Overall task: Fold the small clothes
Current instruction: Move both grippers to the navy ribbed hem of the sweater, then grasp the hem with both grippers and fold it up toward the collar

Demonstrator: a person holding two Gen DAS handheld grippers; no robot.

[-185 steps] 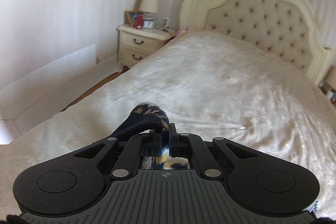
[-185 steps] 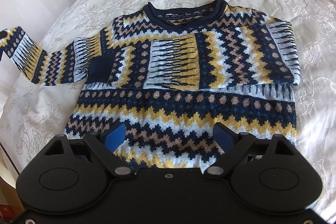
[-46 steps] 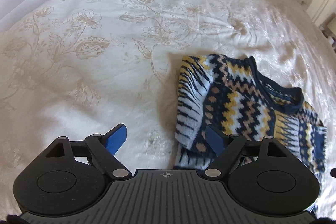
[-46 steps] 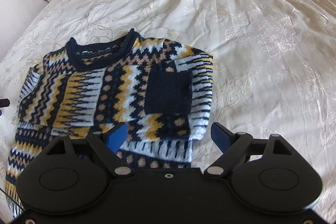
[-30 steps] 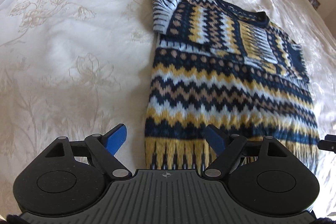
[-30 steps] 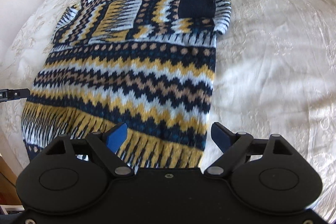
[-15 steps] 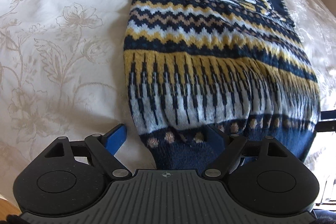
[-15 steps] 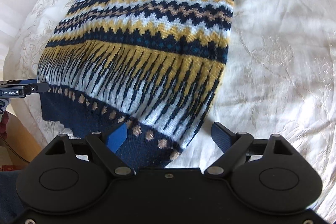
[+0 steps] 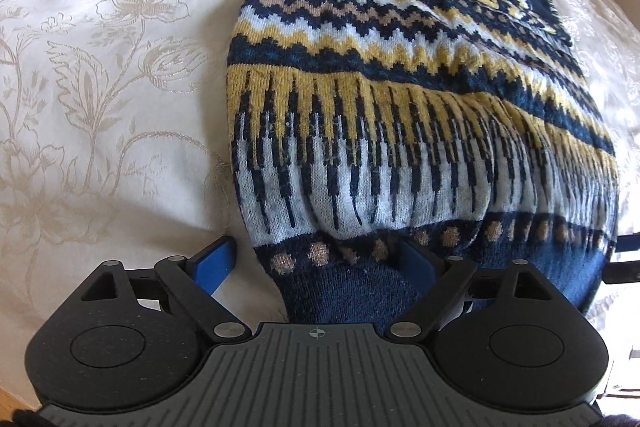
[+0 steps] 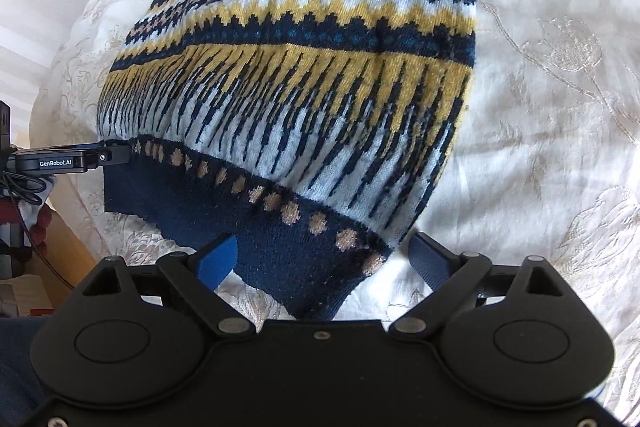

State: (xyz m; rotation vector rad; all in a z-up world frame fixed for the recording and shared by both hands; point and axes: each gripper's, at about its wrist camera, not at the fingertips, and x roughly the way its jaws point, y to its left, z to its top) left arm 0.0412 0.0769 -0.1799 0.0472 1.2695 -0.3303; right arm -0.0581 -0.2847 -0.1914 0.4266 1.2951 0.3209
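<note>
A navy, yellow and white patterned sweater (image 9: 400, 87) lies flat on the bed with both sleeves folded across its chest. The hem hangs toward the bed's near edge. My left gripper (image 9: 316, 263) straddles the hem's left corner; its jaws are opening, and the blue pads (image 9: 214, 261) stand apart from the knit between them. My right gripper (image 10: 324, 259) straddles the right corner of the sweater (image 10: 320, 67) in the same way, jaws opening, pads not pressing. The left gripper's finger (image 10: 72, 161) shows at the hem's far corner in the right wrist view.
A cream floral bedspread (image 9: 100, 67) surrounds the sweater on both sides. The bed's edge and a wooden floor (image 10: 68, 247) lie at lower left in the right wrist view, with cables and a person's dark clothing (image 10: 16, 367) nearby.
Both grippers have drawn back from the folded sleeves, down the sweater to its hem, and sunk closer. The left one earlier held a sleeve cuff and now holds nothing. Both jaws stand slightly wider.
</note>
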